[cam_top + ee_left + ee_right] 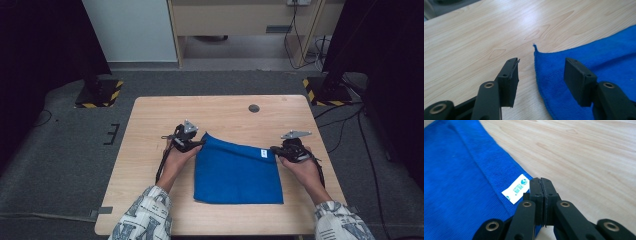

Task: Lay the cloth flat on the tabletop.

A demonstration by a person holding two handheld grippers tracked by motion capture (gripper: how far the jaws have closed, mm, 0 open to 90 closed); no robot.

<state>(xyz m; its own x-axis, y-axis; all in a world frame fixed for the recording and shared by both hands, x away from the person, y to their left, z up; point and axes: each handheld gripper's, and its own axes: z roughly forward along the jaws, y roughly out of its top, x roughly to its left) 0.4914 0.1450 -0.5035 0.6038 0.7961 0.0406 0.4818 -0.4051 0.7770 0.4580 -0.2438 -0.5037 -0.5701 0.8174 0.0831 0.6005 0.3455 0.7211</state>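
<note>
Blue microfibre towel [237,172] flat, folded, on wooden table [150,150], white label [515,188] near far right corner. Left gripper [540,71] jaws apart, straddling far left corner edge. Right gripper [540,182] jaws together at labelled corner; cloth pinched or not, cannot tell.

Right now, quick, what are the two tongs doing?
Left tongs: open, straddling the edge of the blue cloth near its corner, not pinching it.
Right tongs: closed at the cloth's edge by the white label; a pinch cannot be told.
</note>
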